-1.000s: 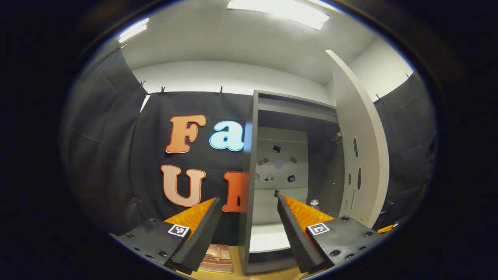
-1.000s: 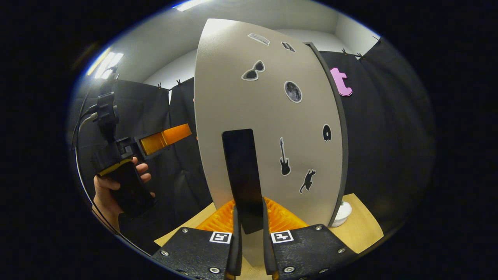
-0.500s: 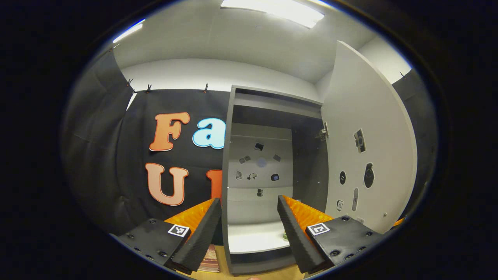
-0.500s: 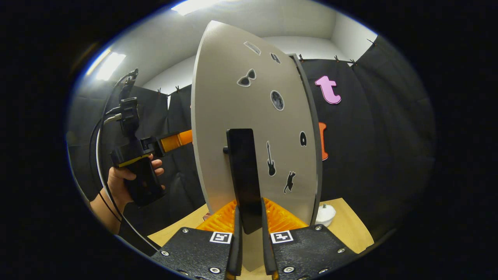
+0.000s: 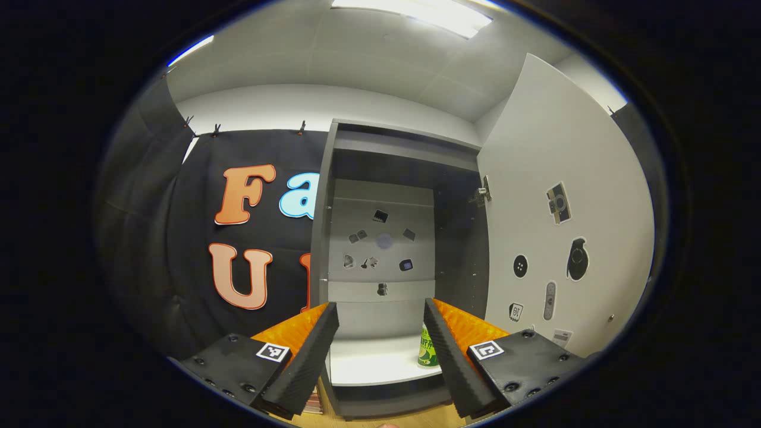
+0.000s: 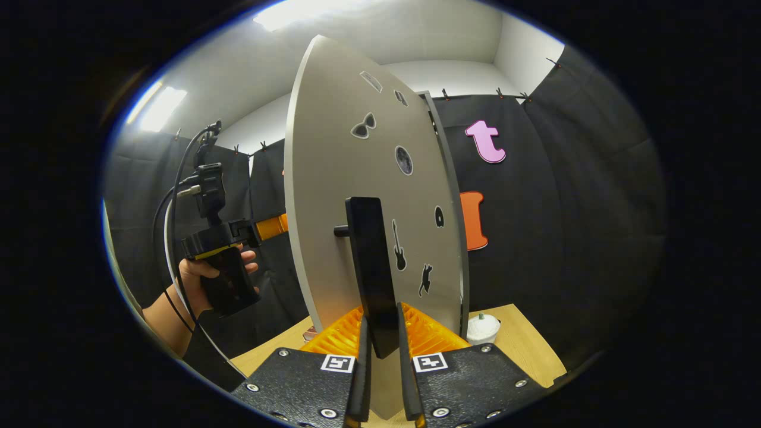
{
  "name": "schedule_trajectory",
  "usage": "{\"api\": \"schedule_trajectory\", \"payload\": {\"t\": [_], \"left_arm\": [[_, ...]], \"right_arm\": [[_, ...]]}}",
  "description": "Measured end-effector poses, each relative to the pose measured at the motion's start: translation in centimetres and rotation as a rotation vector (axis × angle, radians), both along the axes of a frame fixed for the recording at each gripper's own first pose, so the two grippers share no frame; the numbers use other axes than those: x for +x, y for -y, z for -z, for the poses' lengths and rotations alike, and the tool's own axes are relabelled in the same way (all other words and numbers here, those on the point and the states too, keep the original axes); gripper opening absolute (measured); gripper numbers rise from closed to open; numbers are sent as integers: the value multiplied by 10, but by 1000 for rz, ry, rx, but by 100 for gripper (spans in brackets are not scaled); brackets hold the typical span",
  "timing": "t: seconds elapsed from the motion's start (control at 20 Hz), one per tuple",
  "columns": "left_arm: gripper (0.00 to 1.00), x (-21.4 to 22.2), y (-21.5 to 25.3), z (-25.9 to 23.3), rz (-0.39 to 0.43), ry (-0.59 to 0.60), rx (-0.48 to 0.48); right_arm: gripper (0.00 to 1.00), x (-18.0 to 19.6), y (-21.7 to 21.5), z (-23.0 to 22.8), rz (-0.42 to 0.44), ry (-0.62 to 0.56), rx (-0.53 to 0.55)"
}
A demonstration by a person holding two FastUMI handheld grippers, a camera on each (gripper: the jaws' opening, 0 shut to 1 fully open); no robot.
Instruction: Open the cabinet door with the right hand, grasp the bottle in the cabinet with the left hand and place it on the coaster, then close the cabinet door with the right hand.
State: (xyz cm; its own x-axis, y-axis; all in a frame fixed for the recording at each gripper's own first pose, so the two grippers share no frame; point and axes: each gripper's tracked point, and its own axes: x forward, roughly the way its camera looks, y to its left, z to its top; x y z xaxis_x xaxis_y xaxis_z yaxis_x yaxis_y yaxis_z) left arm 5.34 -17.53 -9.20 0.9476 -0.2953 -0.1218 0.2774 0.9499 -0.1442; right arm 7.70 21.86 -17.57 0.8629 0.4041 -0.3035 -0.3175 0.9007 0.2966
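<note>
The cabinet door (image 5: 553, 196) has swung wider since a moment ago, and the bottle (image 5: 425, 346) now shows on the cabinet (image 5: 389, 137) shelf. My right hand-held gripper (image 6: 380, 351) is clamped on the flat black door handle (image 6: 371, 267). My left hand-held gripper (image 5: 380, 324) faces the cabinet with fingers wide and nothing between them. The door is smooth, pale and dotted with stickers. A white lidded pot (image 6: 483, 328) sits on the wooden desk (image 6: 529, 351) beside the cabinet.
</note>
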Motion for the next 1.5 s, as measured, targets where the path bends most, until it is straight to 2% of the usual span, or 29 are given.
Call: {"api": "schedule_trajectory", "payload": {"t": [0.5,0.7,1.05,1.2,1.5], "left_arm": [[93,21,26,29,-7,-49,29],[94,27,56,59,45,-114,29],[94,35,143,114,193,-217,-16],[95,48,161,139,196,-266,-21],[96,75,186,191,199,-344,66]], "right_arm": [[24,4,12,0,15,0,15],[23,2,15,1,39,-12,28],[27,6,36,3,135,-25,-15],[27,8,49,3,177,-22,-42],[27,10,61,5,228,-22,-28]]}}
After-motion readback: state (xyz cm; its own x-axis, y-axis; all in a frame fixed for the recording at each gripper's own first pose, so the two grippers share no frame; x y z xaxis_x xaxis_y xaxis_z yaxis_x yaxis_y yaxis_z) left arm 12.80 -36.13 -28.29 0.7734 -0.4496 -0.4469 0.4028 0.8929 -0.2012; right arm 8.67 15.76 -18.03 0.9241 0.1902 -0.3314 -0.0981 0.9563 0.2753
